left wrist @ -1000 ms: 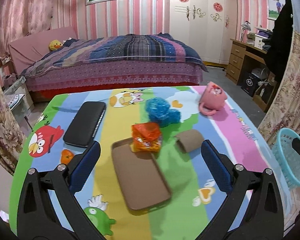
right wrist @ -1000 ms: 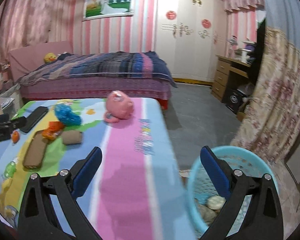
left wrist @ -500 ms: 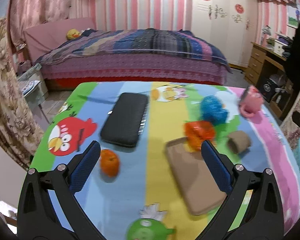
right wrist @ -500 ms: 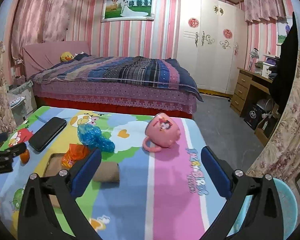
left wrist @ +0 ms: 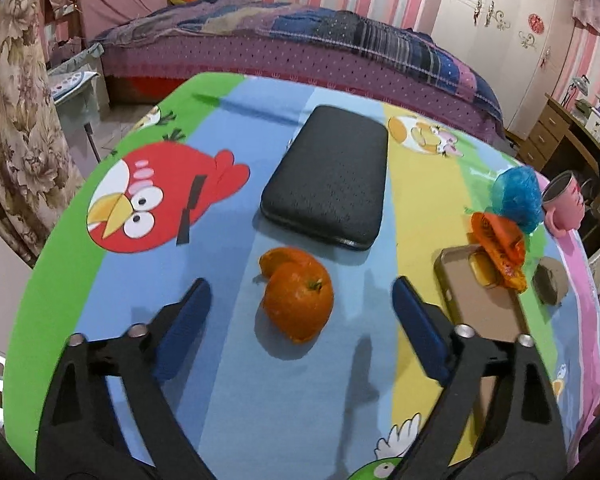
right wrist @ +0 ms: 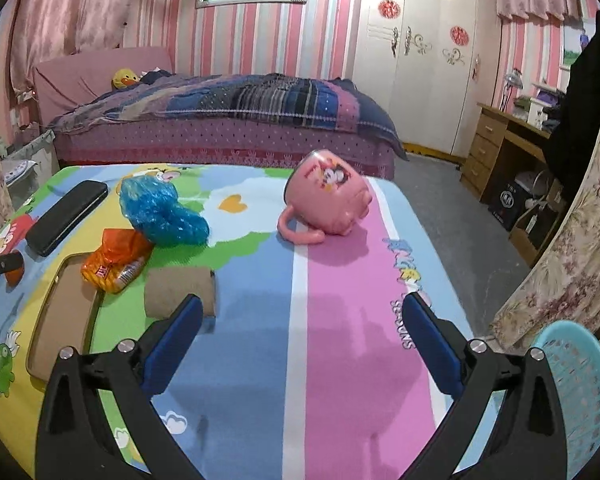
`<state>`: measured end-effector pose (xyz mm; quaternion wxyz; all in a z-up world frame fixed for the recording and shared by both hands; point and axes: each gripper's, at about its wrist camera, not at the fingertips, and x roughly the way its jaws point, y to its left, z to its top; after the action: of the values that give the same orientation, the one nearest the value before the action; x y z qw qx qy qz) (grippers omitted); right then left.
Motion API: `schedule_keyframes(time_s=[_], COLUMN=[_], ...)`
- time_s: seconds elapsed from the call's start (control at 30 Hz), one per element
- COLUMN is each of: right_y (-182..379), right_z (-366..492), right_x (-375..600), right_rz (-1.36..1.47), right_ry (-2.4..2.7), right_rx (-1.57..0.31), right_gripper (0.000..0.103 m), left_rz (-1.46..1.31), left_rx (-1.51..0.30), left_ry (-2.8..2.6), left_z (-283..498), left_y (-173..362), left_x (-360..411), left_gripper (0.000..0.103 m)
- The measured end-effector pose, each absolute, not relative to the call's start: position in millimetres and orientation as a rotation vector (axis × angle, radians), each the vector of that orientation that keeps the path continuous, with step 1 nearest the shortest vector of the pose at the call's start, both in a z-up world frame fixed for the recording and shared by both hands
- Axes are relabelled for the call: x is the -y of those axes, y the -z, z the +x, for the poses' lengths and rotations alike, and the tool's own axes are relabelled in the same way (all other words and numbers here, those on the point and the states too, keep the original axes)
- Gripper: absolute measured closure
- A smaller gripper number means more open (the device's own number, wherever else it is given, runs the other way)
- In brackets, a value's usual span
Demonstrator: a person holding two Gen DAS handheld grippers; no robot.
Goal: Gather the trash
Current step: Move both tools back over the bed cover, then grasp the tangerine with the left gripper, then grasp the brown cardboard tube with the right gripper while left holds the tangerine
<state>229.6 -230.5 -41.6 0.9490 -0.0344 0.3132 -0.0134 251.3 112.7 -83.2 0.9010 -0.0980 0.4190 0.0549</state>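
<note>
An orange peel point(left wrist: 298, 298) lies on the cartoon tablecloth point(left wrist: 148, 272), between and just beyond the fingertips of my open left gripper point(left wrist: 302, 300). An orange snack wrapper point(left wrist: 500, 248) rests on the far end of a brown tray point(left wrist: 486, 300); it also shows in the right wrist view point(right wrist: 114, 260). A crumpled blue bag point(right wrist: 162, 212) and a cardboard tube point(right wrist: 180, 292) lie near it. My right gripper point(right wrist: 300, 320) is open and empty, its left fingertip close to the tube. A teal basket point(right wrist: 576, 392) stands off the table's right side.
A black case point(left wrist: 328, 176) lies beyond the peel. A pink mug point(right wrist: 328, 196) lies on its side on the pink stripe. A bed stands behind the table, and a wooden desk point(right wrist: 500, 144) at the right wall.
My left gripper swung left and down from over the tray to the orange peel. My right gripper swung left from over the basket to over the table near the tube.
</note>
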Motion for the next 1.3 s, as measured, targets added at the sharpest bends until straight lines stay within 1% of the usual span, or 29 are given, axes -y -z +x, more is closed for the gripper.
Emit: schedule_keyframes(time_s=[0.03, 0.17, 0.27, 0.3, 0.33, 0.37, 0.43, 0.53, 0.87, 0.97, 1.03, 1.07, 1.1, 1.13, 1.17, 1.2, 1.3], right_y=[43.9, 49.0, 49.4, 49.8, 50.3, 50.9, 52.1, 55.6, 64.5, 69.8, 71.7, 72.6, 74.2, 74.9, 75.2, 75.1, 73.7], right_z=[231.2, 235.1, 237.8, 238.9, 239.5, 240.1, 241.3, 244.0, 262.9, 266.7, 268.5, 269.4, 270.0, 270.3, 270.6, 270.1, 268.7], right_x=[230.8, 230.5, 227.6, 224.9, 223.6, 221.2, 215.2, 203.6, 167.7, 161.5, 160.2, 160.2, 160.1, 160.5, 160.5, 159.8, 160.7], right_rz=[-0.064, -0.055, -0.065, -0.067, -0.066, -0.065, -0.067, -0.090, -0.114, -0.124, -0.123, -0.120, -0.113, -0.106, -0.100, -0.098, -0.090], right_ry=[0.025, 0.028, 0.021, 0.013, 0.009, 0.000, -0.019, -0.037, -0.128, -0.134, -0.145, -0.146, -0.156, -0.170, -0.187, -0.200, -0.206], right_rx=[-0.646, -0.660, -0.656, -0.657, -0.658, -0.659, -0.666, -0.678, -0.724, -0.742, -0.755, -0.761, -0.769, -0.772, -0.774, -0.772, -0.757], right_gripper=[0.005, 0.005, 0.005, 0.005, 0.005, 0.005, 0.005, 0.005, 0.006, 0.007, 0.017, 0.028, 0.035, 0.038, 0.045, 0.049, 0.049], left_rz=[-0.201, -0.181, -0.171, -0.180, -0.195, -0.211, -0.229, -0.237, -0.202, -0.175, -0.167, -0.165, -0.162, -0.159, -0.158, -0.160, -0.156], left_rx=[-0.876, -0.885, -0.878, -0.878, -0.879, -0.880, -0.887, -0.897, -0.838, -0.828, -0.824, -0.821, -0.817, -0.814, -0.812, -0.811, -0.805], left_ry=[-0.114, -0.142, -0.150, -0.139, -0.126, -0.122, -0.126, -0.135, -0.139, -0.146, -0.135, -0.129, -0.126, -0.124, -0.123, -0.119, -0.113], left_z=[251.9, 255.7, 256.2, 256.3, 256.6, 256.4, 256.4, 255.8, 246.5, 244.8, 244.2, 243.9, 243.7, 243.6, 243.3, 242.9, 242.3], left_y=[85.8, 91.4, 90.0, 89.3, 88.8, 88.2, 87.3, 84.7, 65.6, 62.9, 60.9, 59.8, 58.8, 57.6, 56.8, 55.6, 52.4], left_x=[-112.4, -111.6, -111.5, -112.2, -113.9, -115.1, -117.3, -118.9, -110.2, -104.8, -100.6, -99.1, -97.7, -96.0, -94.7, -93.2, -88.3], left_gripper=[0.025, 0.034, 0.054, 0.066, 0.070, 0.071, 0.075, 0.076, 0.076, 0.076, 0.076, 0.076, 0.076, 0.076, 0.076, 0.076, 0.076])
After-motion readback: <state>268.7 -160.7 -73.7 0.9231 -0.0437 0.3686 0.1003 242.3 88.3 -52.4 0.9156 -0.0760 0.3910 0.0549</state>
